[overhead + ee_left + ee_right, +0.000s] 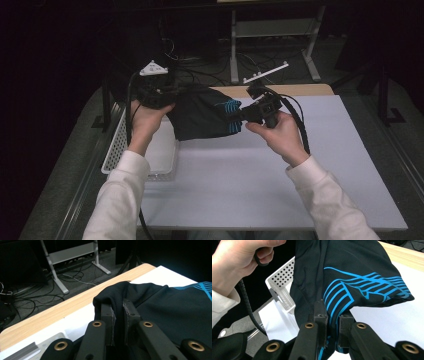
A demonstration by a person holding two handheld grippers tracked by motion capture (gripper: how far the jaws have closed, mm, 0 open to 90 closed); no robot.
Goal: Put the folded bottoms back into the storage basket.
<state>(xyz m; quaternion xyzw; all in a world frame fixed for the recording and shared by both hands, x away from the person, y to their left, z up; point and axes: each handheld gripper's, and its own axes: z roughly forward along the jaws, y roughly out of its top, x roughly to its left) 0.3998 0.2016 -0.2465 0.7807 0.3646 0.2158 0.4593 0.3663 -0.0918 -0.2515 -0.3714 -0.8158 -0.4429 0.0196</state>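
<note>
You have the black garment (202,114) off the counter (260,170) and stretched between your two hands, above the far left part of the white surface and just beside the white perforated basket (116,150). Your left hand-held gripper (117,315) is pressed together on a fold of plain black cloth at one end; your right hand-held gripper (331,322) is pinching the end that carries the blue line print (362,287). Both grips look firm, with cloth bunched up over the pads.

By my reading, the pick-up is done and the garment is in mid-carry: it hangs bunched rather than flat, so if you mean to spread or fold it, that work is all still ahead. If it is meant for the basket, it is not in there yet.

For room, you have plenty. The near and right parts of the counter are bare white, well apart from anything that could snag. Watch the left side: the basket rim sits close under your left hand, and loose cloth could catch on it. The wooden far edge (62,307) lies just beyond the garment, with floor and cables past it, so keep the cloth on your side of that strip.
</note>
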